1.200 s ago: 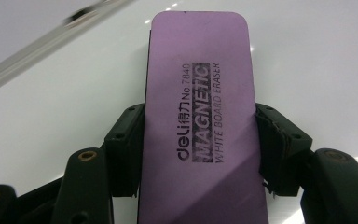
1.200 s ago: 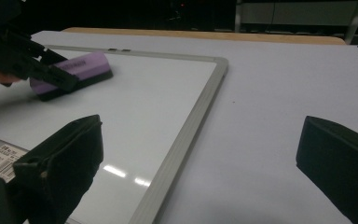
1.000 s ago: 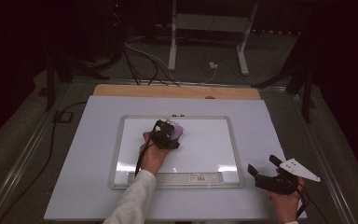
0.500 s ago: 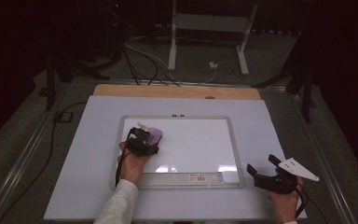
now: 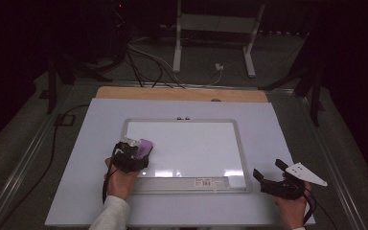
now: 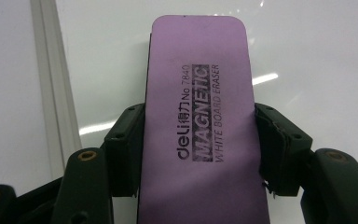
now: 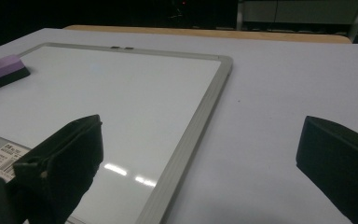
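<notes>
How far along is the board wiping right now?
Done: the whiteboard surface looks clean, no marks visible. In hand: the left gripper clamps the purple eraser flat on the board's left edge. Left: perhaps setting the eraser down; the right gripper waits open beside the board.

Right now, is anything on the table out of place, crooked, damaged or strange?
Nothing stands out. The whiteboard lies square on the table, its surface clean. The left gripper clamps the purple eraser flat on the board near its left edge. The right gripper is open beside the board.
</notes>
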`<state>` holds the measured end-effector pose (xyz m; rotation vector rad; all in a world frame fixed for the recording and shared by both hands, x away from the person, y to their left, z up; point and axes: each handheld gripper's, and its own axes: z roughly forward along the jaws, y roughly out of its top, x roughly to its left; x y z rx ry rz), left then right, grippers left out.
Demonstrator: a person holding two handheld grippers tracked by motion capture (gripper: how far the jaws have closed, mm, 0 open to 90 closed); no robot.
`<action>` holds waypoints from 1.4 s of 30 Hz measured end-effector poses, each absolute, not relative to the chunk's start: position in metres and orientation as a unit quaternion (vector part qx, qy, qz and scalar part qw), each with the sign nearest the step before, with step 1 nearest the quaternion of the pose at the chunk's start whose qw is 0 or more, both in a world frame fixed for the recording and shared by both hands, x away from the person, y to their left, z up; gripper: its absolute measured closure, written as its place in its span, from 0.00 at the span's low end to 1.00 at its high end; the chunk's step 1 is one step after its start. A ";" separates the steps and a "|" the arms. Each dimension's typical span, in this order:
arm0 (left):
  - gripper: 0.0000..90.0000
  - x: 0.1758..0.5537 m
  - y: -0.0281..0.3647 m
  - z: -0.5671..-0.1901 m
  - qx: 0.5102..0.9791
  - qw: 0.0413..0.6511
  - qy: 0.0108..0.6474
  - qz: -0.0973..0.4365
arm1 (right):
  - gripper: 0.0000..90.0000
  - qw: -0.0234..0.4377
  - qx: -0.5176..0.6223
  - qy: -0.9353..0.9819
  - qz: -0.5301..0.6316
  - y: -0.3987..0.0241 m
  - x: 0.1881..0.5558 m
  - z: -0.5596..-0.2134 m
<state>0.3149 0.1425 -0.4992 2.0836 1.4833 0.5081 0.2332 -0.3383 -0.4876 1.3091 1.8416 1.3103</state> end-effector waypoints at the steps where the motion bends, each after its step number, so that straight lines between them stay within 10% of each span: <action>1: 0.46 0.313 0.143 -0.499 0.771 0.263 0.549 0.189 | 0.01 0.262 0.483 0.680 0.485 -0.338 0.233 -0.487; 12: 0.26 0.293 0.146 -0.490 0.776 0.314 0.491 0.241 | 0.01 0.264 0.484 0.678 0.486 -0.340 0.232 -0.487; 42: 0.33 0.296 0.157 -0.493 0.799 0.315 0.460 0.226 | 0.01 0.267 0.483 0.678 0.485 -0.340 0.230 -0.487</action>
